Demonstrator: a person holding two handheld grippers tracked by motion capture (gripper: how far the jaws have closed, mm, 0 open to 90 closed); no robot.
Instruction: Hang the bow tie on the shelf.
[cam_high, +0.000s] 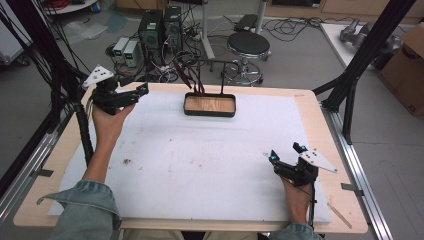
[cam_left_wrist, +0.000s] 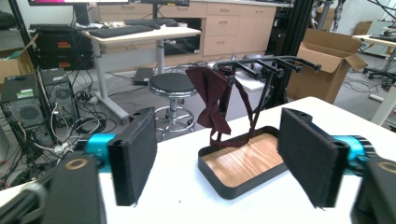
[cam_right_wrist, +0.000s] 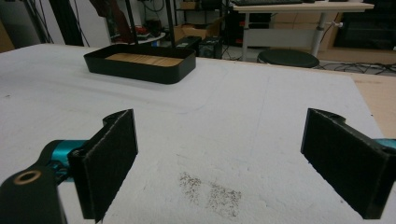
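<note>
A dark red bow tie (cam_high: 186, 75) (cam_left_wrist: 212, 100) hangs by its strap from a black rack (cam_high: 220, 62) (cam_left_wrist: 268, 63). The rack stands in a black tray with a wooden bottom (cam_high: 209, 114) (cam_left_wrist: 233, 189) (cam_right_wrist: 140, 70) at the table's far middle. At the far left edge of the table my left gripper (cam_high: 136, 90) (cam_left_wrist: 219, 140) is held open, pointing toward the tray and tie, apart from both. Near the front right, low over the mat, my right gripper (cam_high: 286, 152) (cam_right_wrist: 224, 158) is open with nothing between its jaws.
A white mat (cam_high: 210, 160) covers the wooden table and carries a small brown stain (cam_right_wrist: 210, 191). Beyond the far edge are a black stool (cam_high: 248, 45), computer cases (cam_high: 160, 27) and cables. Black frame posts (cam_high: 350, 80) and a cardboard box (cam_high: 407, 65) stand at the right.
</note>
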